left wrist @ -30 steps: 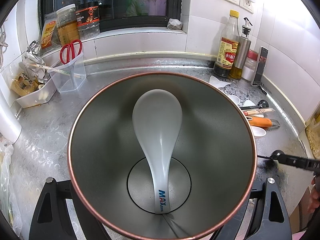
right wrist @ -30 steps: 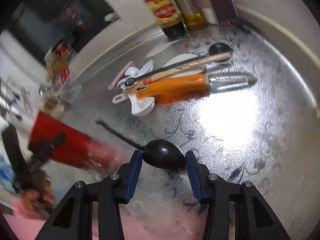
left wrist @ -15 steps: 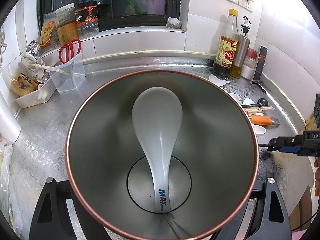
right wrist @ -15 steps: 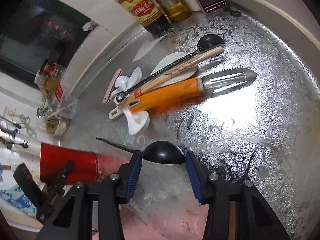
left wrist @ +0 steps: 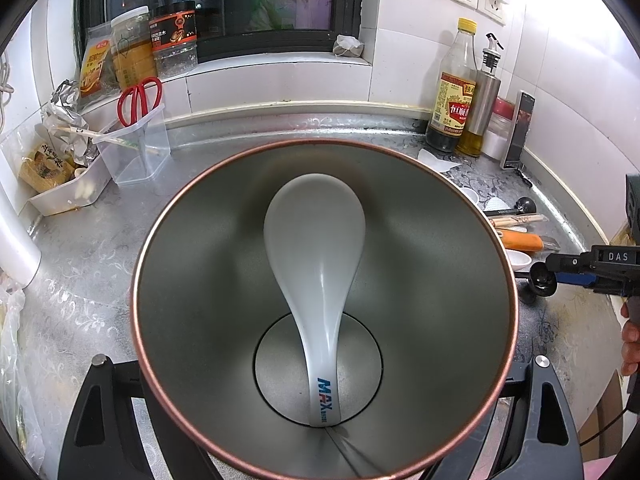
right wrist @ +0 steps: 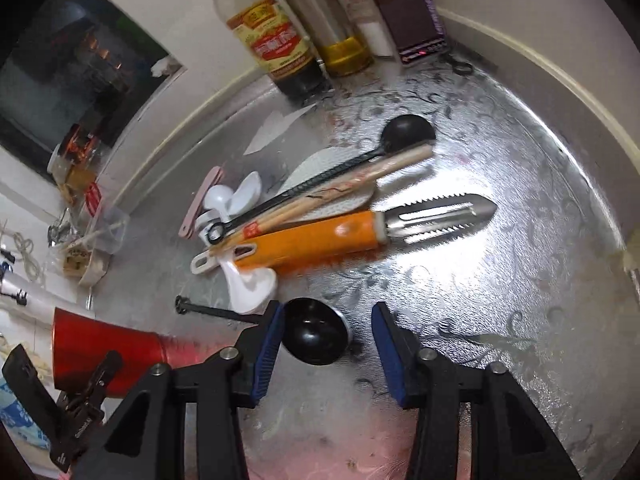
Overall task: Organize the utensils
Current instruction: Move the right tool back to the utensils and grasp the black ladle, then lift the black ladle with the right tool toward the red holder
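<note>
My left gripper is shut on a red metal cup with a steel inside, tilted toward the camera; a white ceramic spoon lies in it. The cup shows red in the right wrist view. My right gripper is open around the bowl of a black measuring spoon that lies on the counter; the bowl is against the left finger and apart from the right one. The right gripper also shows in the left wrist view.
A utensil pile lies on the patterned steel counter: orange-handled peeler, chopsticks, another black spoon, white spoons. Bottles stand at the back wall. A clear box with red scissors stands at the left.
My right gripper has opened; the black spoon's bowl now sits loose between the fingers. The right wrist view has swung. The cup and white spoon stay put.
</note>
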`<control>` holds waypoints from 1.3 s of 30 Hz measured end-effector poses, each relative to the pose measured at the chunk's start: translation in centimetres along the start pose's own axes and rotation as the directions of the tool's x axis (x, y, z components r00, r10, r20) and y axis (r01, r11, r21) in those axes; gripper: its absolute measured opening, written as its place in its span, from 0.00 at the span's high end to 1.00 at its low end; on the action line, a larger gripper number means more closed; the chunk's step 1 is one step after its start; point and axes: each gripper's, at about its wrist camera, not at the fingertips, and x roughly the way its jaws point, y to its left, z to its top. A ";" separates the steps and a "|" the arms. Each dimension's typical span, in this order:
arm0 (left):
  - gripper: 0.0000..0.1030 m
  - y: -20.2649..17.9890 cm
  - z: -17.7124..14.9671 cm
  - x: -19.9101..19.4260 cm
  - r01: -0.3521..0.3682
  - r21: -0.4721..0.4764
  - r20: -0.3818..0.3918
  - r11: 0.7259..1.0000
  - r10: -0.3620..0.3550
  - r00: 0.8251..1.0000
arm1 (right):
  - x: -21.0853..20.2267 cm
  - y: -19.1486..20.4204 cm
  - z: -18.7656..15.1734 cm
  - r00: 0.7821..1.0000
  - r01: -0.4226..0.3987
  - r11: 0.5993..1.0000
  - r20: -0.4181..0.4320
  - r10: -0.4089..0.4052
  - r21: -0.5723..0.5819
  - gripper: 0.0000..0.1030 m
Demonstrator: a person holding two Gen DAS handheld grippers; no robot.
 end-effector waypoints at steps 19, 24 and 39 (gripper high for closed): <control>0.13 0.0 0.0 0.0 0.000 0.000 0.000 1.000 0.000 1.000 | 0.9 -0.4 -1.9 0.999 0.019 1.000 0.050 -0.019 0.001 0.94; 0.13 0.0 0.0 0.0 0.000 0.000 -0.001 1.000 0.000 1.000 | 1.0 0.0 -2.0 0.998 0.044 0.998 0.056 -0.042 -0.045 0.95; 0.13 -0.2 0.0 0.1 -0.001 -0.001 -0.001 1.000 0.001 1.000 | 1.2 0.3 -2.2 0.994 0.067 0.995 0.094 -0.060 -0.073 0.95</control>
